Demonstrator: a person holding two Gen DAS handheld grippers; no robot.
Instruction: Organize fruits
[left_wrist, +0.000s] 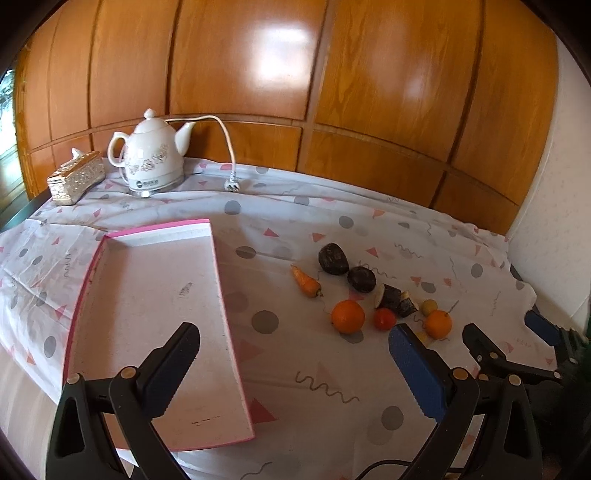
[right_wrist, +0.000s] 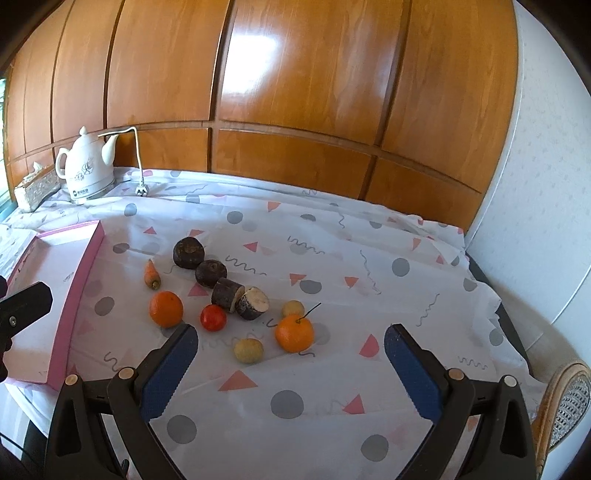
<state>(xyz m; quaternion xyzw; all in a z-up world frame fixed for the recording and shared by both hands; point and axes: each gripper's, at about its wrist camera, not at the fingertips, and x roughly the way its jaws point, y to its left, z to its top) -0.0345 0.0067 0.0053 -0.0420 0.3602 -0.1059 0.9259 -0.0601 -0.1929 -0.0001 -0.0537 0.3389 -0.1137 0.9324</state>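
Fruit and vegetables lie loose on the patterned tablecloth (right_wrist: 332, 258), none yet in the pink tray (left_wrist: 147, 295), which stands bare to the left of the pile; by that showing the sorting has not begun. The right gripper (right_wrist: 291, 354) hangs above the near edge of the pile, jaws spread wide and holding nothing, with one orange (right_wrist: 294, 333) and a small yellowish fruit (right_wrist: 248, 350) nearest it. The left gripper (left_wrist: 295, 354) is likewise wide open and empty, partly over the tray. A second orange (right_wrist: 166, 308), a tomato (right_wrist: 213, 317), a carrot (right_wrist: 152, 275) and dark root pieces (right_wrist: 210, 272) crowd together (some touching), which may hamper a clean grasp. A white kettle (left_wrist: 153, 155) and tissue box (left_wrist: 75, 177) sit well apart at the back.
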